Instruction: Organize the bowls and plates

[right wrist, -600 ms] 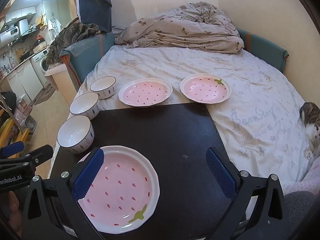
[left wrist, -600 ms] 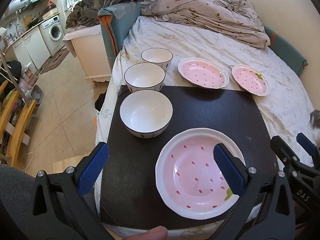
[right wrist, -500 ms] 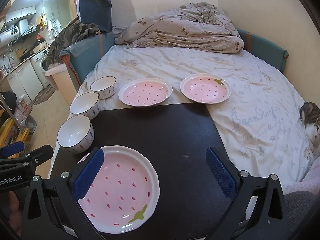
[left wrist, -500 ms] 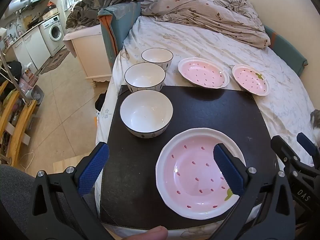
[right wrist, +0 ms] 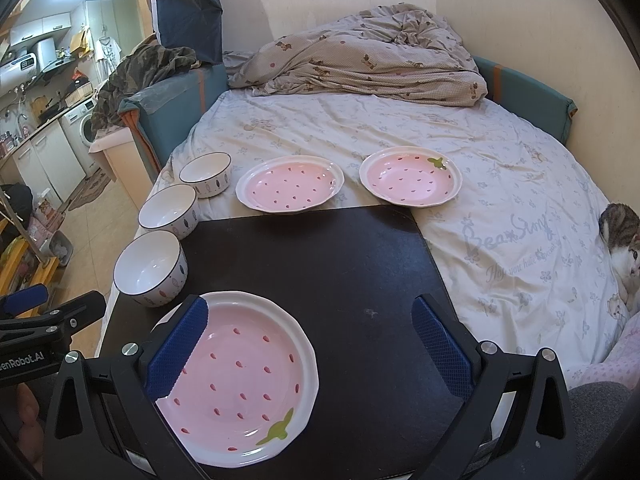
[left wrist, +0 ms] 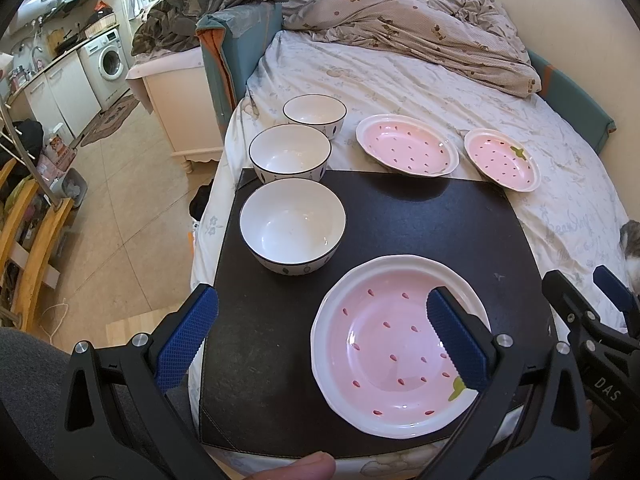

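A pink strawberry plate [left wrist: 396,344] [right wrist: 240,384] lies at the near side of a black mat [left wrist: 400,220] [right wrist: 320,264] on the bed. Beside it on the mat stands a white bowl [left wrist: 293,230] [right wrist: 149,266]. Two more white bowls [left wrist: 290,152] [left wrist: 315,114] line up behind it toward the bed. Two further pink plates [left wrist: 407,145] [left wrist: 502,158] rest on the sheet past the mat. My left gripper [left wrist: 320,338] hovers open above the mat's near edge, holding nothing. My right gripper [right wrist: 308,346] is also open and empty, above the near plate's right side.
A crumpled duvet [right wrist: 360,60] lies at the far end of the bed. A cat [right wrist: 622,236] sits at the right edge of the sheet. To the left the bed drops to a tiled floor [left wrist: 120,208], with a nightstand [left wrist: 176,96] and kitchen units beyond.
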Demonstrator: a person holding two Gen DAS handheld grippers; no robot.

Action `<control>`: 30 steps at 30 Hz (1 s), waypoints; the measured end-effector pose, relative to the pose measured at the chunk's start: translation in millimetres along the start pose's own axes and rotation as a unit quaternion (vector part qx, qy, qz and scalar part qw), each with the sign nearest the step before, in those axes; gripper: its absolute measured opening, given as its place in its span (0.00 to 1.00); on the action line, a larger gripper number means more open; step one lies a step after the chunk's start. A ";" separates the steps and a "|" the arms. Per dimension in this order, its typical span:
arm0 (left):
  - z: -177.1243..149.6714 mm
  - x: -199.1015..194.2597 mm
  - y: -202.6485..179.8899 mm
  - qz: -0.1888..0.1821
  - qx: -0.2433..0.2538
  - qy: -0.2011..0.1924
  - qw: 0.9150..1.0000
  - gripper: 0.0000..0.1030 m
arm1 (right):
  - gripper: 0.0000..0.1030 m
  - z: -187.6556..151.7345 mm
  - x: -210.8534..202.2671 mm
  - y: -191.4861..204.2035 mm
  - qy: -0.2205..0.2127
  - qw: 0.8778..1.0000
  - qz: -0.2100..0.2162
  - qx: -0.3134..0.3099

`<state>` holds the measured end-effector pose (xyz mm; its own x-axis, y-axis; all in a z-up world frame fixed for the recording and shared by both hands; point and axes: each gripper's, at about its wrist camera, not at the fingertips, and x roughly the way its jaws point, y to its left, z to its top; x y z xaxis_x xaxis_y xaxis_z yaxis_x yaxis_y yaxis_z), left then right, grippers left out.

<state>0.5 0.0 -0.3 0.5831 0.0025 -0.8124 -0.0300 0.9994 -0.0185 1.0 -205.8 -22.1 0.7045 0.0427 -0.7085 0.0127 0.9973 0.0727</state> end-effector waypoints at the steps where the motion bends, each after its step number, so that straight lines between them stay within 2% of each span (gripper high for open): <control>1: 0.1 0.0 0.1 -0.001 0.000 0.000 1.000 1.00 | 1.00 -0.5 -0.4 -0.3 0.000 1.000 0.000 0.001; 12: 0.9 -4.2 -5.7 -0.017 0.015 0.003 1.000 1.00 | 1.00 11.7 -4.1 -9.5 0.004 1.000 -0.014 -0.006; 17: 10.4 -1.5 -9.2 -0.026 0.031 0.023 0.999 1.00 | 1.00 21.4 1.1 -14.9 0.032 0.999 0.009 -0.004; 20: 14.7 7.9 -10.7 -0.034 0.039 0.053 0.997 1.00 | 1.00 24.2 16.6 -22.5 0.084 0.996 0.041 0.013; 22: 15.9 16.0 -11.9 -0.034 0.044 0.073 0.996 1.00 | 1.00 20.5 40.3 -31.3 0.162 0.983 0.075 0.038; 23: 15.4 21.0 -12.0 -0.034 0.046 0.085 0.995 1.00 | 1.00 17.4 48.7 -33.8 0.188 0.977 0.087 0.046; 25: 14.1 37.5 -9.4 -0.048 0.034 0.126 0.990 1.00 | 1.00 7.7 72.0 -43.7 0.252 0.958 0.113 0.074; 28: 7.9 58.7 -3.0 -0.037 0.010 0.167 0.985 1.00 | 0.91 -0.6 88.1 -51.9 0.280 0.949 0.112 0.090; 30: 0.9 74.4 -0.2 -0.029 0.007 0.204 0.979 1.00 | 0.86 -4.3 99.9 -58.7 0.296 0.943 0.110 0.103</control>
<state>44.7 0.0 -60.2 0.2106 -0.0648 -0.9754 0.0064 0.9979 -0.0649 67.6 -259.8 -100.1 0.1865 0.3340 -0.9239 0.0942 0.9300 0.3552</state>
